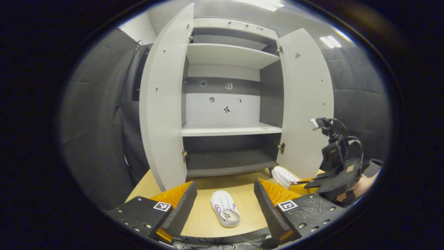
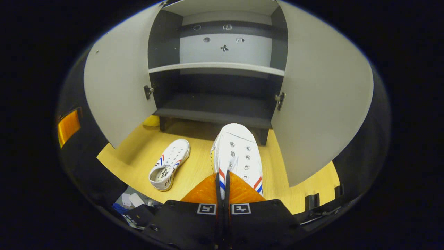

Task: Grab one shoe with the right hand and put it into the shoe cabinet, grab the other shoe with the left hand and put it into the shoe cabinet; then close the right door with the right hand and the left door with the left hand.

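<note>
A white shoe with red and blue stripes is held at its heel end, toe pointing at the open shoe cabinet's dark bottom shelf. My right gripper is shut on it. In the left gripper view that shoe hangs low at the right, by the right door, in the right gripper. The other white shoe lies on the wooden floor board, just ahead of and between the fingers of my open left gripper. It also lies left of the held shoe.
Both cabinet doors stand wide open, the left door and the right one framing the shelves. A white middle shelf and an upper shelf are bare. Dark padded walls surround the booth. Cables and small items lie below the board's near edge.
</note>
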Available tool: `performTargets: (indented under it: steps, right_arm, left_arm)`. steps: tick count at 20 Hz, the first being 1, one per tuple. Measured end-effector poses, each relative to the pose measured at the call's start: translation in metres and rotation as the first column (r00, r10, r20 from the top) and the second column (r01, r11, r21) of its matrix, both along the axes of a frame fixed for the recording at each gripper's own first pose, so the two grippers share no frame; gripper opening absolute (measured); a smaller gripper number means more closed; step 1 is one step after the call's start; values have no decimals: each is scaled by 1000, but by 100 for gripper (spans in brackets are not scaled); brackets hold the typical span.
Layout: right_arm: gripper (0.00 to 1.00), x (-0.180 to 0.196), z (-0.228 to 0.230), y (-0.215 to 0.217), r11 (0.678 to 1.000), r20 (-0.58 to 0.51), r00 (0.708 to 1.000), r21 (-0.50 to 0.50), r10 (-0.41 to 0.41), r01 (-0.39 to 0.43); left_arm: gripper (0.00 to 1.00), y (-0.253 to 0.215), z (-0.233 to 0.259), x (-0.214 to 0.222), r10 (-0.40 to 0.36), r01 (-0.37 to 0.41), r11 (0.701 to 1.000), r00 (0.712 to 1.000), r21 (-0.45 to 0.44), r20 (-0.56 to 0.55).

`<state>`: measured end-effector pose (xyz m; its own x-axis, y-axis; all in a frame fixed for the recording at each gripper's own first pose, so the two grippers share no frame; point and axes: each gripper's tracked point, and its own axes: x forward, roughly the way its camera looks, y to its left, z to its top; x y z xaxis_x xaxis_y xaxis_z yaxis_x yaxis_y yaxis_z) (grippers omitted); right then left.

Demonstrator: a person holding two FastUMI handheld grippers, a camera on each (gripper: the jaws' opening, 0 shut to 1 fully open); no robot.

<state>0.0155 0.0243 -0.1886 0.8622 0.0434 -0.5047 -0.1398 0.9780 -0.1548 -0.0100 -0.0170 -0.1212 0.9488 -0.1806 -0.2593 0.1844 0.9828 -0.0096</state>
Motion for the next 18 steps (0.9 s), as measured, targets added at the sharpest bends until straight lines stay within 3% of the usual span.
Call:
performTargets:
  steps: [3, 4, 5, 7, 8, 12, 13, 15, 18]
  right_arm:
    - [1, 12, 50, 8, 1000, 123, 992, 16, -17, 15]
    - [1, 18, 65, 13, 999, 149, 989, 33, -15, 10]
    - [2, 25, 80, 18, 999, 176, 984, 52, -11, 2]
    - [2, 45, 115, 26, 997, 230, 973, 80, 1, -20]
    - [2, 55, 130, 29, 996, 251, 968, 86, 8, -30]
    - [1, 111, 189, 32, 993, 380, 925, 99, 14, -56]
    - [1, 127, 199, 30, 993, 405, 914, 99, 13, -58]
    - [1, 156, 223, 30, 992, 451, 892, 107, 6, -61]
    - [1, 199, 250, 33, 992, 507, 862, 109, 5, -70]
  left_arm:
    - [100, -8, 7, 10, -30, 30, 999, 999, 13, 15]
    - [89, -10, 9, 12, -39, 38, 999, 999, 19, 19]
    - [89, -12, 10, 15, -46, 46, 999, 999, 22, 22]
    - [100, -14, 15, 22, -60, 59, 998, 998, 11, 29]
    - [100, -15, 17, 26, -63, 63, 998, 998, 2, 31]
    - [94, -10, 21, 49, -39, 39, 999, 999, -13, 38]
    - [99, -7, 22, 55, -20, 21, 1000, 999, -12, 40]
    - [89, -1, 29, 69, 15, -14, 1000, 999, -23, 45]
    - [99, 0, 42, 87, 30, -30, 1000, 998, -3, 64]
